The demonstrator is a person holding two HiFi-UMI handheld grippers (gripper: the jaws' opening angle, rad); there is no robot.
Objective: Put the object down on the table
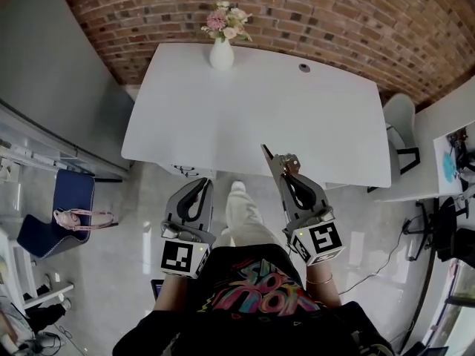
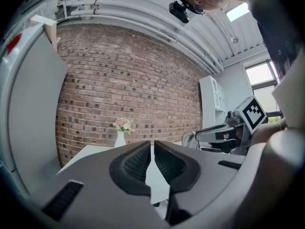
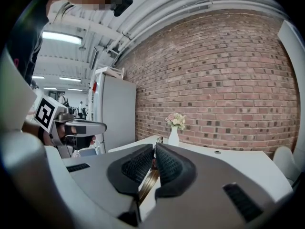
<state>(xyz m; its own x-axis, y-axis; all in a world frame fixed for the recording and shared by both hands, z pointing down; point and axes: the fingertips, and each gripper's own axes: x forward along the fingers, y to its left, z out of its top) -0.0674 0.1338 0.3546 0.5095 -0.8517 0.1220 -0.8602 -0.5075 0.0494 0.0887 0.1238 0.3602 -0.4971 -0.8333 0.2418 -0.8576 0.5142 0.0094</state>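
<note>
My right gripper (image 1: 285, 163) hovers over the near edge of the white table (image 1: 245, 117), shut on a thin flat brownish object (image 3: 148, 181). I see that object edge-on between the pads, and its dark tip (image 1: 266, 152) sticks out past the jaws over the table. I cannot tell what kind of object it is. My left gripper (image 1: 199, 187) is held lower and nearer to me, just short of the table edge. Its jaws (image 2: 152, 149) are shut with nothing between them. In the right gripper view the jaws (image 3: 154, 149) point across the table toward the brick wall.
A white vase of flowers (image 1: 221, 49) stands at the table's far edge, with a small round grommet (image 1: 304, 68) to its right. A blue chair (image 1: 56, 215) is on the floor at left. A white chair (image 1: 399, 122) and another desk (image 1: 450, 162) are at right.
</note>
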